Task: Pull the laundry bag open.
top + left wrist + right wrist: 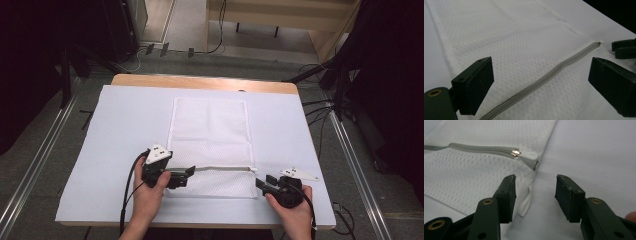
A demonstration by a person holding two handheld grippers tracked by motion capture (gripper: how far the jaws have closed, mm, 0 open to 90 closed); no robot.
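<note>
both grippers, jaws apart, flank the mesh bag [210, 145] zipper [222, 168].

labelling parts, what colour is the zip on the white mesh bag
Grey zip, clearest in the left gripper view.

A wooden table [202, 81] under a white sheet [125, 125] stands on grey floor [60, 145]. Metal rails [30, 172] run along both sides. Cables [320, 107] trail near dark curtains [395, 75].

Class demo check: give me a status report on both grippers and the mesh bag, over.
Left gripper open, jaws straddling the grey zipper. Right gripper open, just short of the zipper pull. White mesh bag flat on the table, zipper closed. Nothing in the way.
</note>
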